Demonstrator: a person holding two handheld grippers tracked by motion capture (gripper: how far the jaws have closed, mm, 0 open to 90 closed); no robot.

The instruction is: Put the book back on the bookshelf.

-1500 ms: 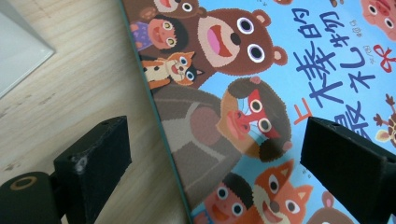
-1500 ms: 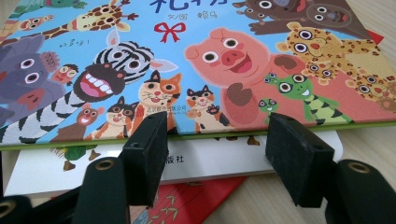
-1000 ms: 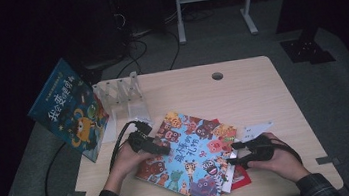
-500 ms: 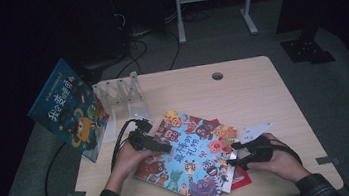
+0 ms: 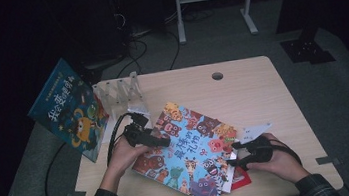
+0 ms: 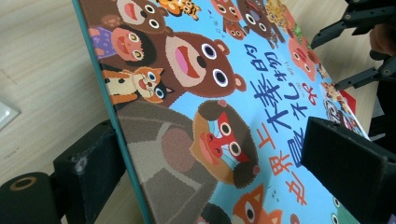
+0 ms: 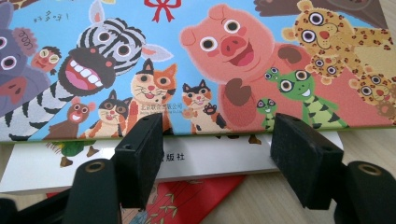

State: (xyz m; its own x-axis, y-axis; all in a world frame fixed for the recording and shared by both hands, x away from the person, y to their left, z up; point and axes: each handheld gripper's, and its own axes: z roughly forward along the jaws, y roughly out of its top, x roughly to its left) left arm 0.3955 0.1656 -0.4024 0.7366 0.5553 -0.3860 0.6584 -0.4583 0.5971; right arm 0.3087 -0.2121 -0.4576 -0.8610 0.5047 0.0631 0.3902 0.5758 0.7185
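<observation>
- picture book [image 5: 189,154] with the cartoon animals on its cover lies on top of a small stack near my edge of the table [image 5: 262,92]; a white book [image 7: 210,158] and a red book [image 7: 187,196] lie under it.
- left gripper [image 5: 160,141] is clamped on the picture book's near-left edge, one jaw under the cover and one on top, and that edge stands tilted off the table.
- right gripper [image 5: 233,155] sits at the picture book's opposite edge with its jaws apart; they have just been opening, and nothing is pinched between them, the white book's edge only showing in the gap.
- risk: i hold the picture book by one thin edge only, so if i lift further it could pivot or slip out of the pads and slap back onto the stack.
- risk: the cover might bend or peel open under the book's own weight.
- risk: if the picture book drags as it rises, it may shove the white and red books beneath it toward the table edge by my right hand.
- risk: swinging it toward the wooden rack [image 5: 119,97] beyond the picture book could knock the blue book [image 5: 66,111] leaning there.
</observation>
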